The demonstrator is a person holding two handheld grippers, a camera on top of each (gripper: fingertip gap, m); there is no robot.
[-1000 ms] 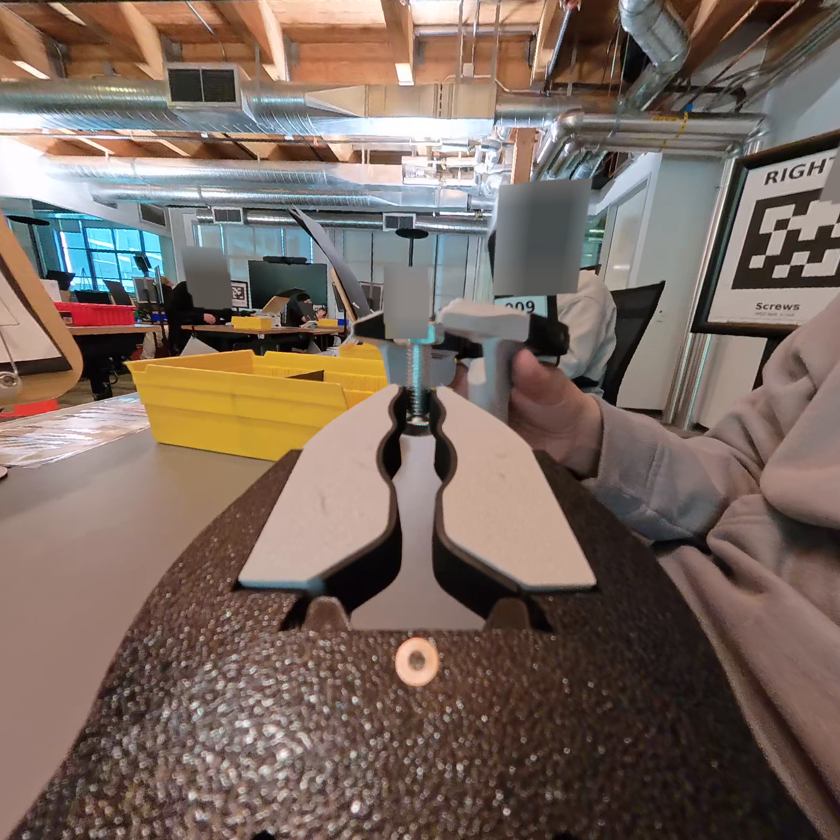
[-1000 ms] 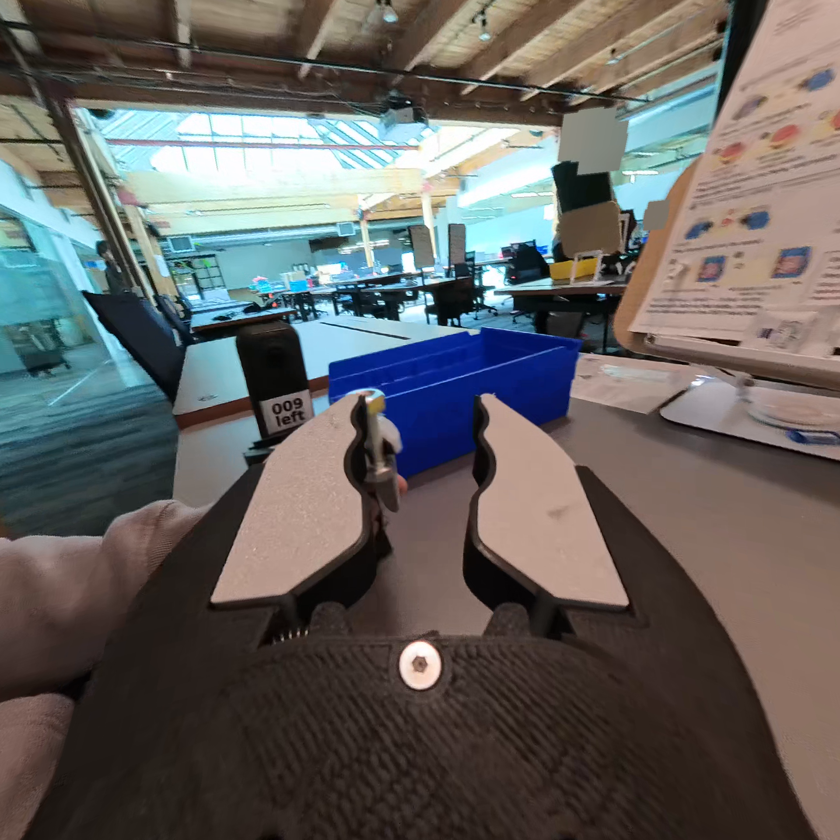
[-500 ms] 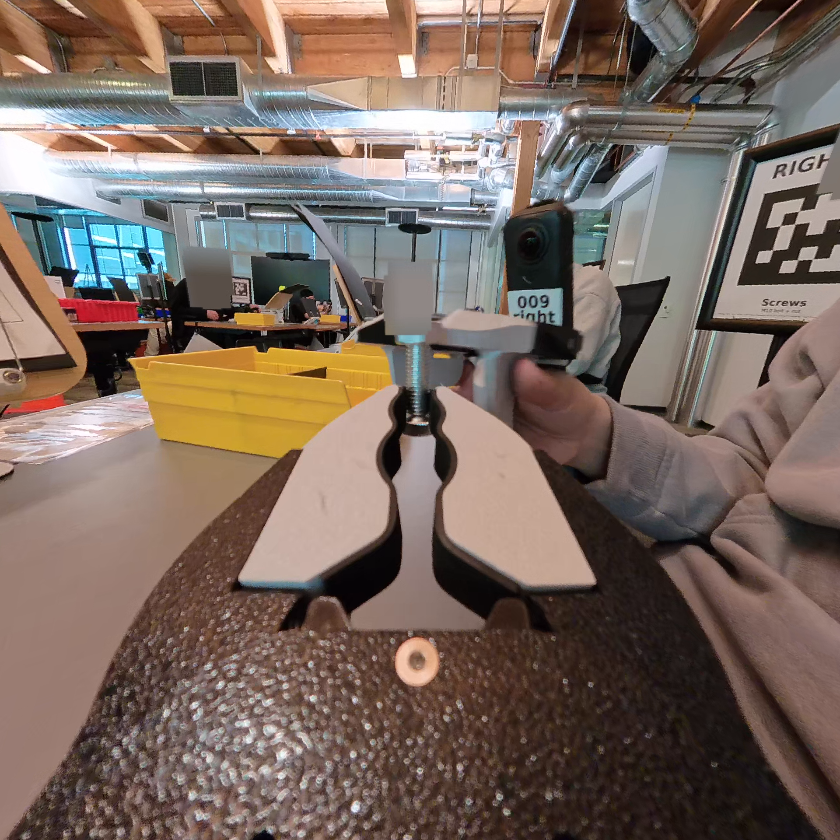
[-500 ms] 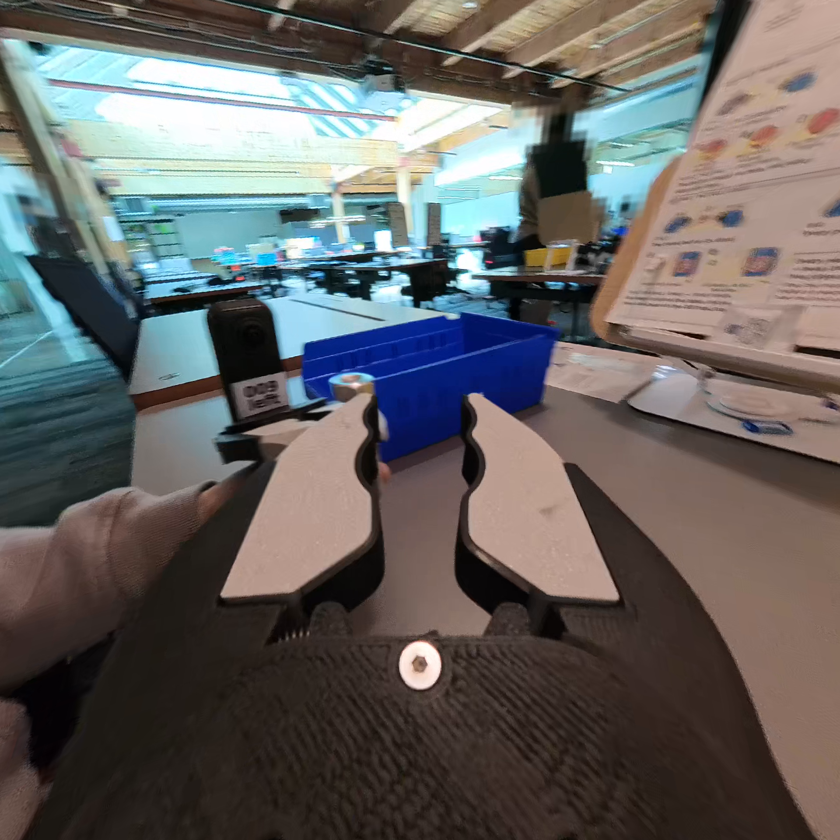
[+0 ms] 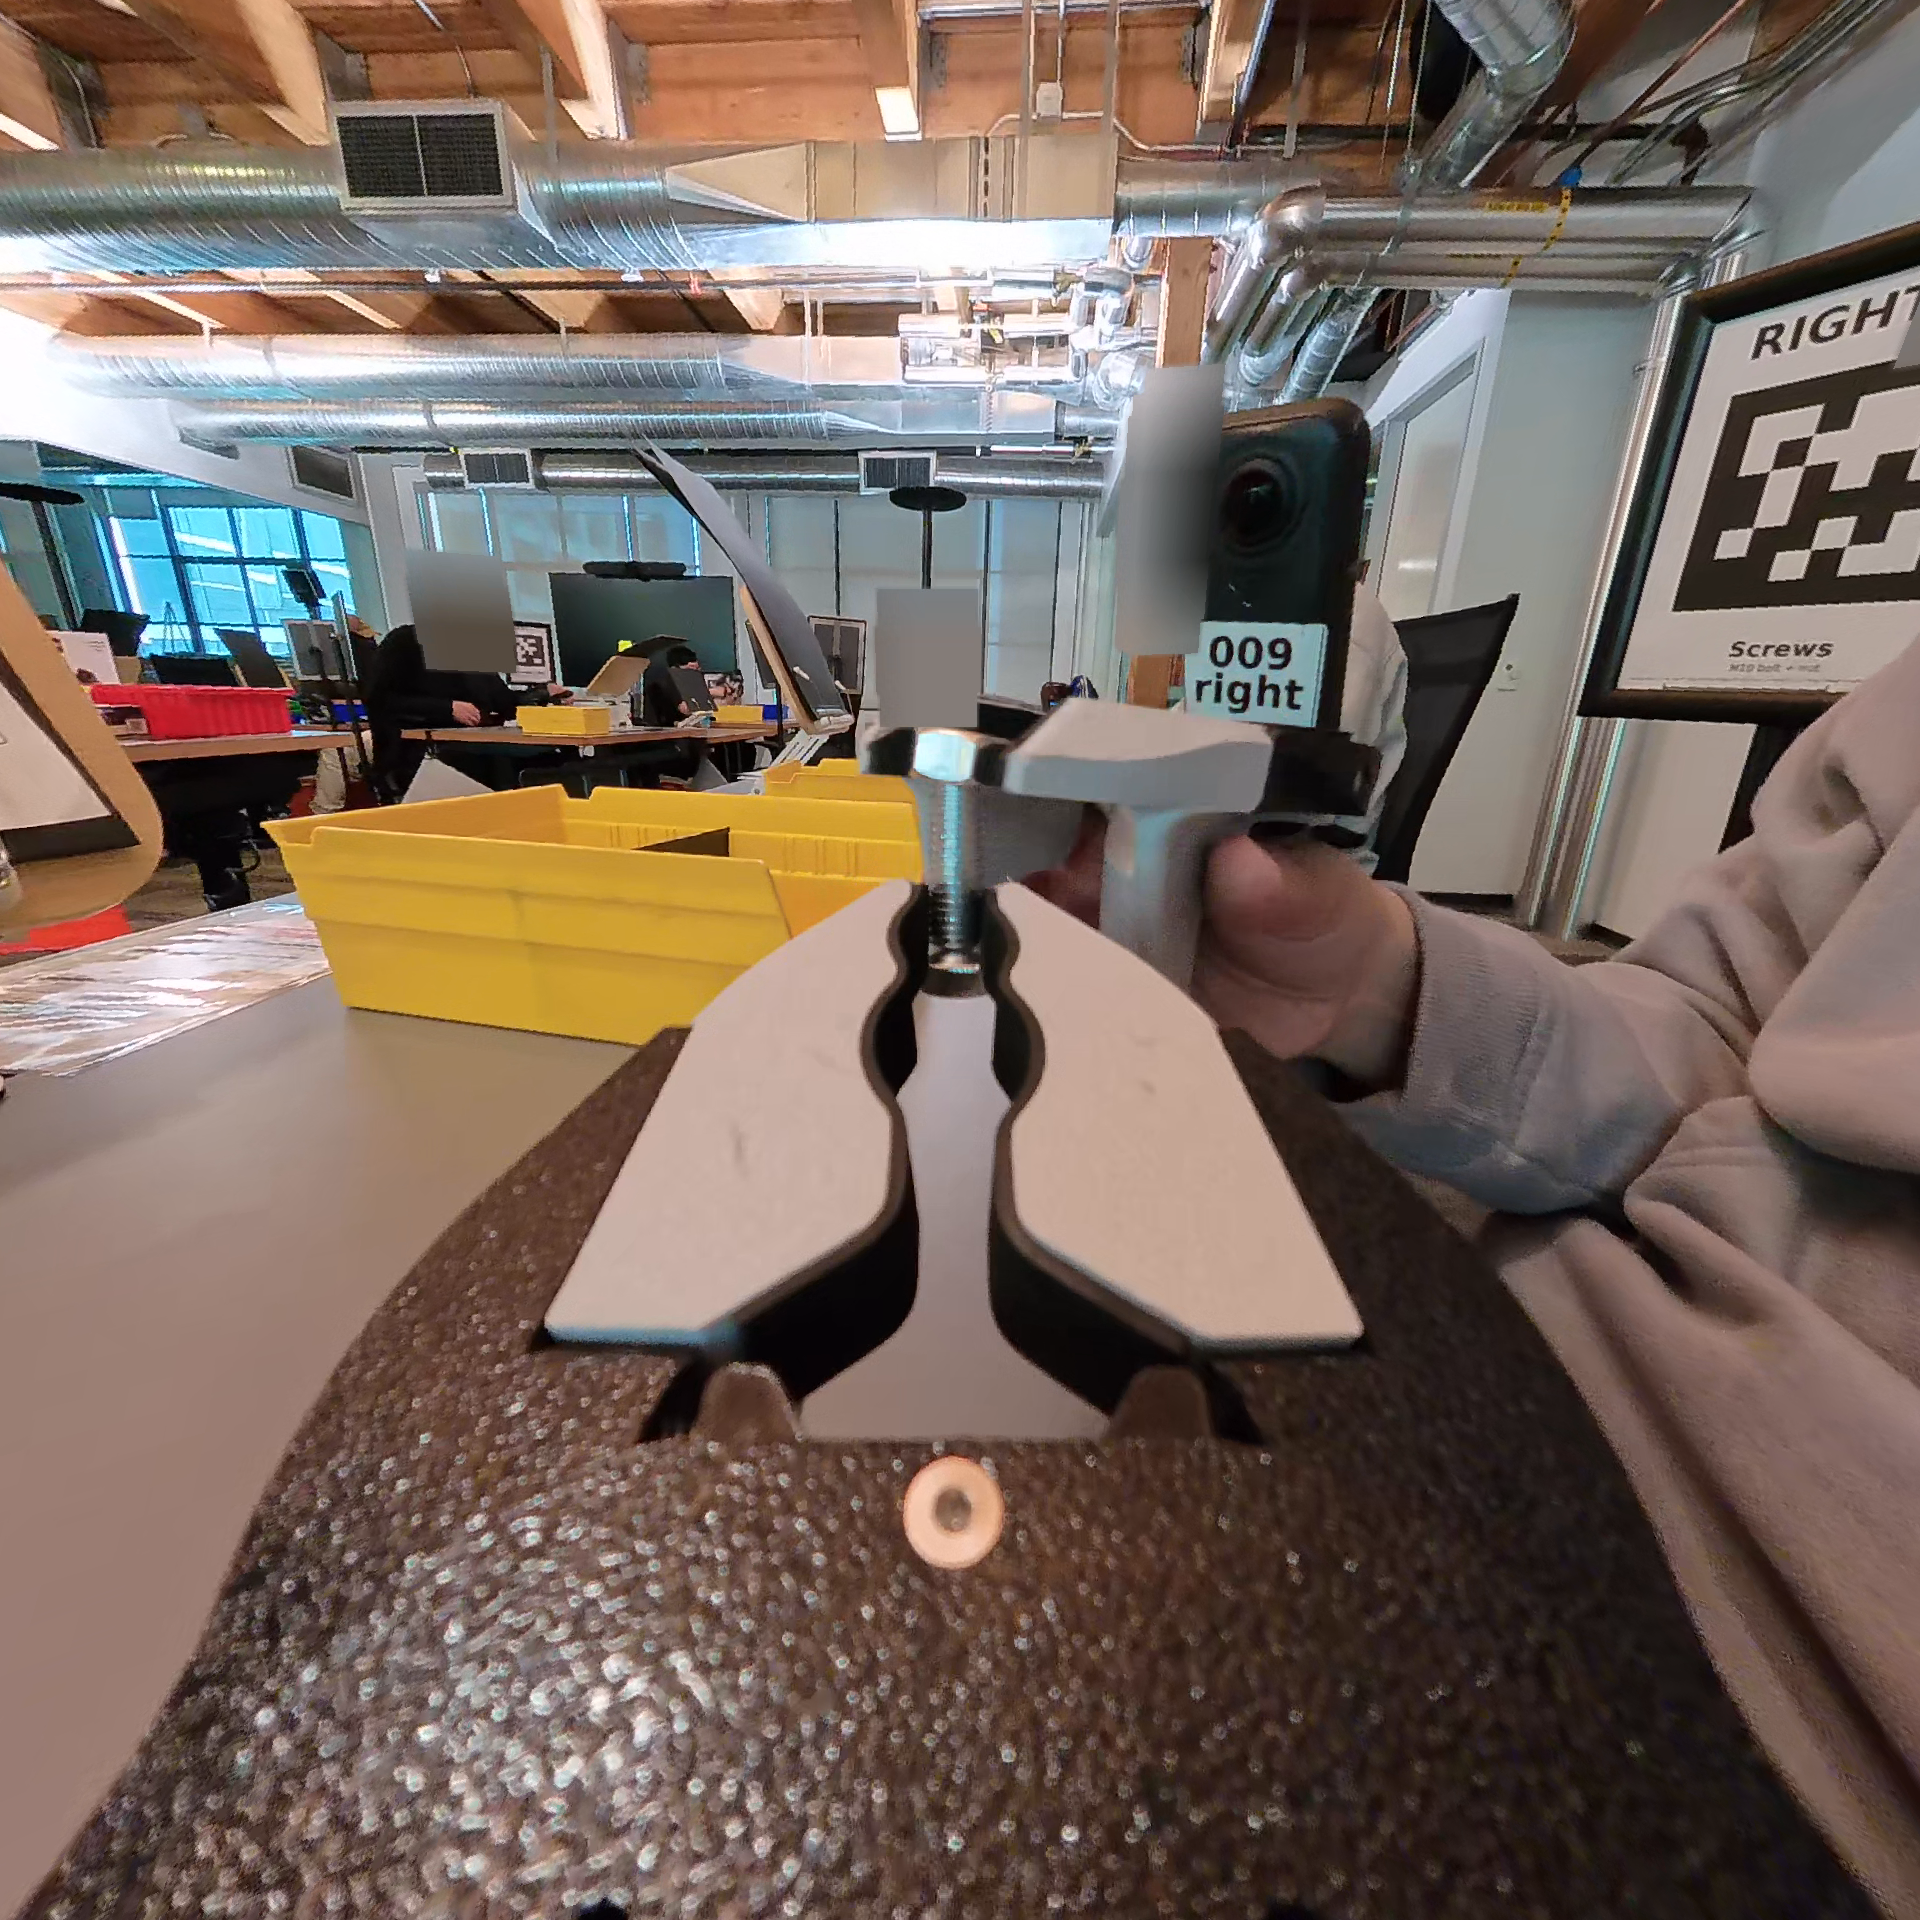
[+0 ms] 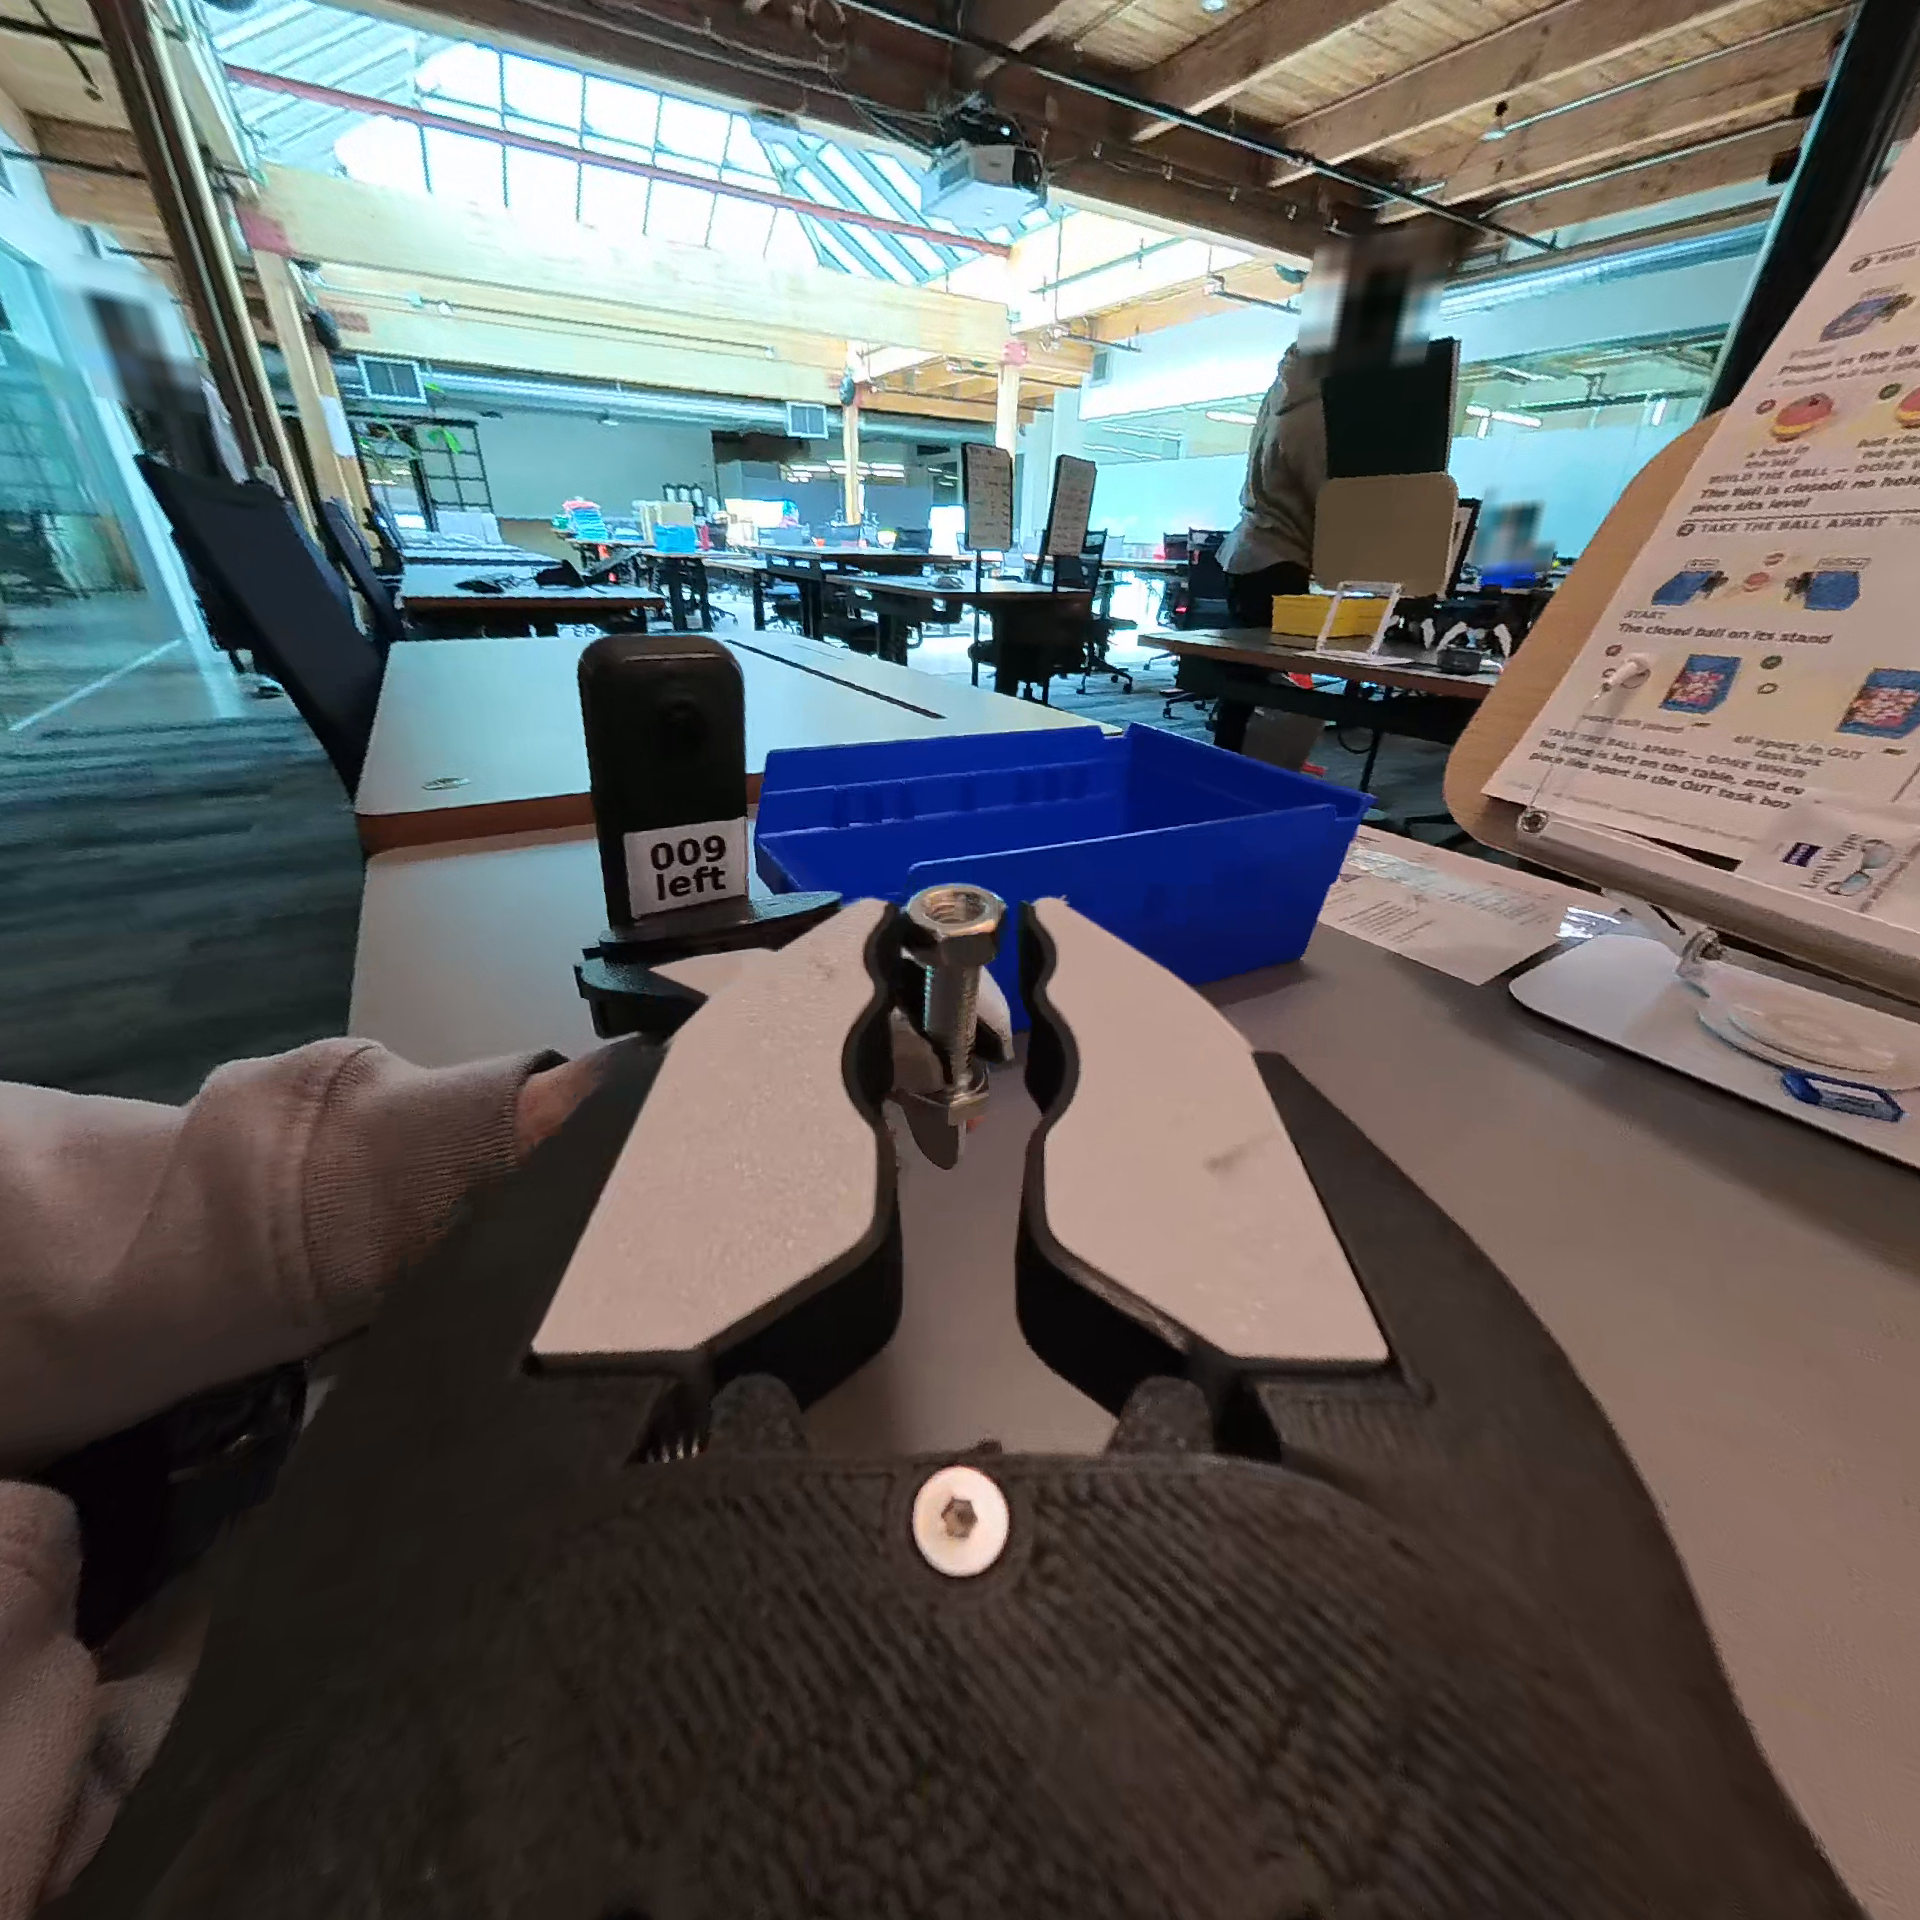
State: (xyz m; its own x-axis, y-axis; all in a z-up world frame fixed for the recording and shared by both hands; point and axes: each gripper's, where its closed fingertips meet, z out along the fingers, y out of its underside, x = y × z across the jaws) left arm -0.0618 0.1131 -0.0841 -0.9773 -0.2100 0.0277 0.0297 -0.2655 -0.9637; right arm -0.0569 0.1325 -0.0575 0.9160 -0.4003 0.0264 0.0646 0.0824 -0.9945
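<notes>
Left gripper (image 5: 954, 935) clenched on the bolt (image 5: 951, 862) shank, bolt upright above the grey table (image 5: 208, 1195). Right gripper (image 6: 954, 925) closed around the nut (image 6: 954, 916) at the bolt's top end. Yellow bin (image 5: 520, 894) behind the left gripper, blue bin (image 6: 1143, 852) just behind the right. Document stand (image 6: 1714, 727) at right. Sleeve (image 5: 1662, 1039) close beside.

A silver threaded bolt (image 5: 951, 862) stands upright above a grey table, its lower shank clamped between the left gripper (image 5: 954, 940) fingertips. At its top sits a hex nut (image 6: 954, 920), showing its threaded hole, with the right gripper (image 6: 954, 935) fingertips closed against its sides
</notes>
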